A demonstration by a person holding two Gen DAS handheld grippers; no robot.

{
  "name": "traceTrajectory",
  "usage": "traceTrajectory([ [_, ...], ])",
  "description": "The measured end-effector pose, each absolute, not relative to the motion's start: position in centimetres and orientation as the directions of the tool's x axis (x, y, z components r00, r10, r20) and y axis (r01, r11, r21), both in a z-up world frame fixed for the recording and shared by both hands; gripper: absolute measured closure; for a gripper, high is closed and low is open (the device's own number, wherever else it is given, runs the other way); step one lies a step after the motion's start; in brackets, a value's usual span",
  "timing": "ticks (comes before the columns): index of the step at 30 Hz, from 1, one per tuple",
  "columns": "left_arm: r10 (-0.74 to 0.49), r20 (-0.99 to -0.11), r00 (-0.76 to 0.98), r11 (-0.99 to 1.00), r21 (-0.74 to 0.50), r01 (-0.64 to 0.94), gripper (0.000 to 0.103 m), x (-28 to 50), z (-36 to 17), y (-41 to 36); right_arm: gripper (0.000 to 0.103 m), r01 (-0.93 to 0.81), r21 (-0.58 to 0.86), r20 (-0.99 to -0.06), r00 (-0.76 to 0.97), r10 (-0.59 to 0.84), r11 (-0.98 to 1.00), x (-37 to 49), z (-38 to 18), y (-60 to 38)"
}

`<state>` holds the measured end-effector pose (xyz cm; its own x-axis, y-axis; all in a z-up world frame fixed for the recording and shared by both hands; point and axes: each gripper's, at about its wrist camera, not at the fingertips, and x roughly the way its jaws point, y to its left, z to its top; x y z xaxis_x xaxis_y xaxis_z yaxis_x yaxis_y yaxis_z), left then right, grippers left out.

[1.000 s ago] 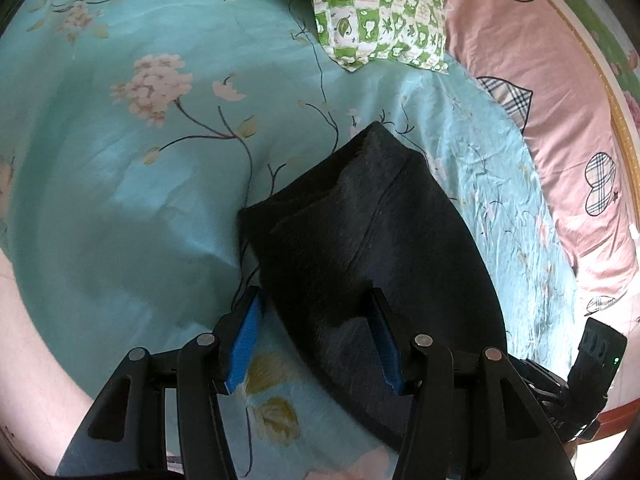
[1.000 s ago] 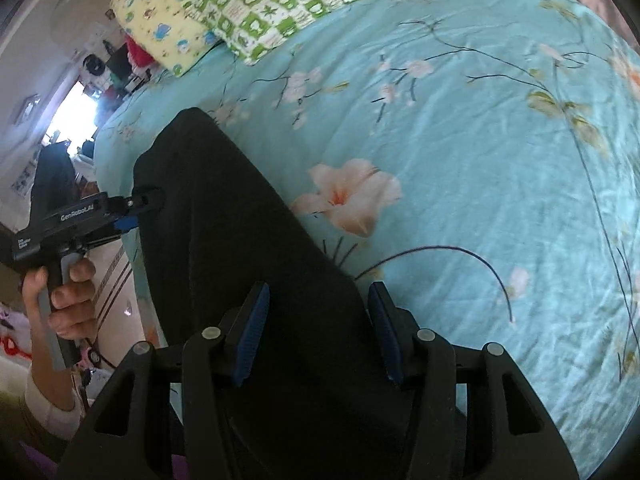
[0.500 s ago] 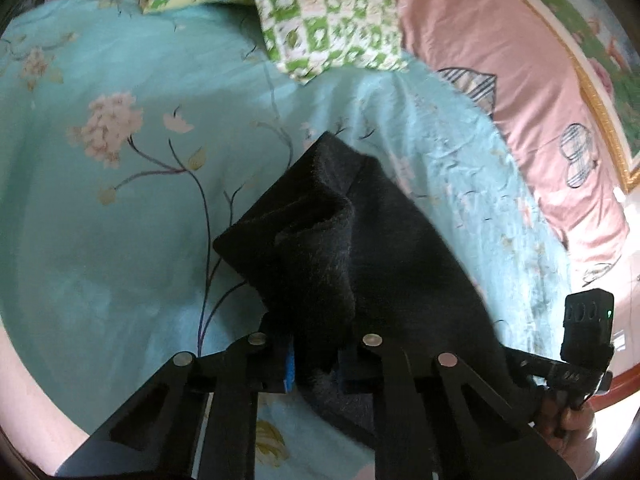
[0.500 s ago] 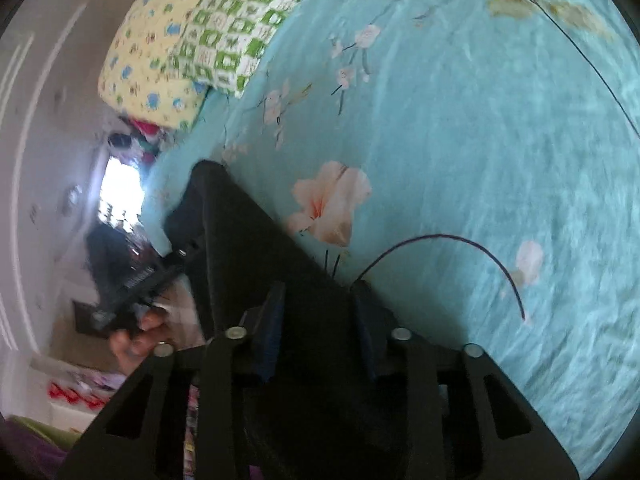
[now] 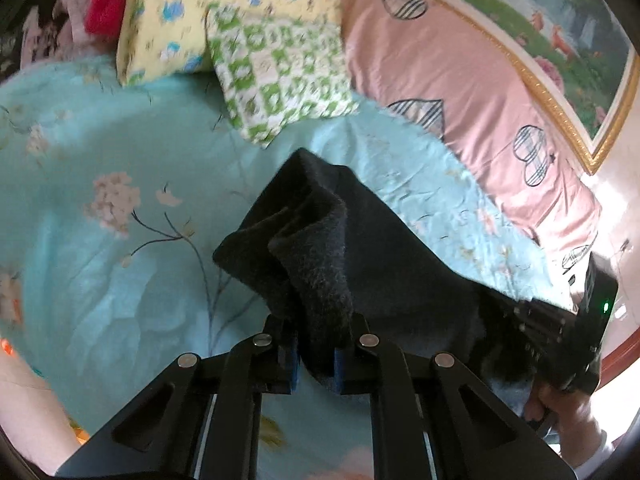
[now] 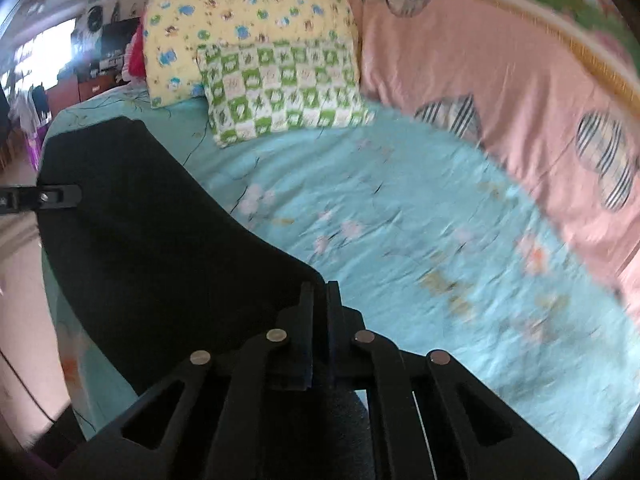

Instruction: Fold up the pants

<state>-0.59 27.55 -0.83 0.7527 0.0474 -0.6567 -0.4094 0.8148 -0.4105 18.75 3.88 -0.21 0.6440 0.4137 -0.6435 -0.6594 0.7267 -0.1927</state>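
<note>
bed: teal floral sheet | pillows | bright window left

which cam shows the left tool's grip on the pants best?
Left wrist: the left tool is shut on a bunched fold of the pants, sharp and centred. Right wrist shows only that tool's tip at the frame's left edge, touching the cloth's far edge.

A bed in a turquoise flowered sheet; pillows lie ahead of the left gripper, black pants just ahead.

text: none legible | labels: none | numbers: none | signs: none
</note>
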Motion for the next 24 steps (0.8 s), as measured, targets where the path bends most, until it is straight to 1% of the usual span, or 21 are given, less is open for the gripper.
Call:
traceTrajectory([
  [2, 0.033, -0.678, 0.734, 0.833, -0.387, -0.395, 0.092, 0.2, -2.6, 28.4, 0.097, -0.66, -0.159, -0.673, 0.617, 0.408, 0.735, 19.5, -1.9, 4.1],
  [4, 0.022, -0.711, 0.703, 0.842, -0.366, -0.396, 0.091, 0.9, -4.3, 28.8, 0.097, -0.676, -0.08, -0.734, 0.538, 0.416, 0.733, 20.5, -3.7, 4.2],
  [5, 0.023, -0.724, 0.689, 0.843, -0.357, -0.402, 0.09, 1.0, -4.8, 28.9, 0.093, -0.675, -0.061, -0.738, 0.527, 0.422, 0.736, 20.4, -4.0, 4.2],
  [6, 0.031, -0.731, 0.682, 0.842, -0.348, -0.411, 0.085, 0.8, -5.1, 28.9, 0.091, -0.67, -0.051, -0.725, 0.535, 0.434, 0.74, 20.0, -3.9, 3.5],
  [7, 0.04, -0.729, 0.683, 0.841, -0.345, -0.418, 0.081, 0.4, -5.1, 28.8, 0.079, -0.667, -0.048, -0.723, 0.536, 0.435, 0.743, 19.7, -3.6, 3.2],
  [8, 0.051, -0.732, 0.68, 0.838, -0.339, -0.428, 0.078, 0.1, -5.0, 28.7, 0.062, -0.661, -0.048, -0.728, 0.537, 0.427, 0.748, 19.4, -3.5, 3.0],
  [9, 0.073, -0.736, 0.673, 0.831, -0.329, -0.449, 0.07, -0.4, -4.9, 28.7, 0.056, -0.65, -0.046, -0.724, 0.546, 0.423, 0.759, 19.1, -3.2, 2.6],
  [10, 0.091, -0.735, 0.672, 0.823, -0.324, -0.466, 0.068, -0.9, -4.6, 28.6, 0.054, -0.642, -0.021, -0.711, 0.549, 0.439, 0.767, 18.6, -2.8, 1.8],
  [13, 0.116, -0.723, 0.681, 0.807, -0.331, -0.488, 0.069, -2.5, -3.7, 28.4, 0.054, -0.624, 0.078, -0.685, 0.533, 0.497, 0.778, 17.4, -1.7, -0.6],
  [17, 0.137, -0.689, 0.711, 0.799, -0.348, -0.49, 0.069, -4.4, -1.5, 27.6, 0.054, -0.599, 0.167, -0.625, 0.55, 0.554, 0.783, 14.6, 0.0, -4.6],
  [20, 0.112, -0.665, 0.739, 0.812, -0.367, -0.453, 0.068, -4.4, 0.2, 26.0, 0.054, -0.582, 0.239, -0.586, 0.551, 0.594, 0.777, 12.8, 0.8, -7.4],
  [23, 0.076, -0.647, 0.759, 0.843, -0.364, -0.396, 0.068, -3.6, 1.5, 23.7, 0.054, -0.561, 0.285, -0.57, 0.553, 0.608, 0.777, 11.3, 1.0, -9.6],
  [24, 0.064, -0.644, 0.763, 0.85, -0.365, -0.38, 0.066, -3.2, 1.8, 23.0, 0.054, -0.549, 0.297, -0.57, 0.555, 0.606, 0.782, 10.7, 0.9, -10.5],
])
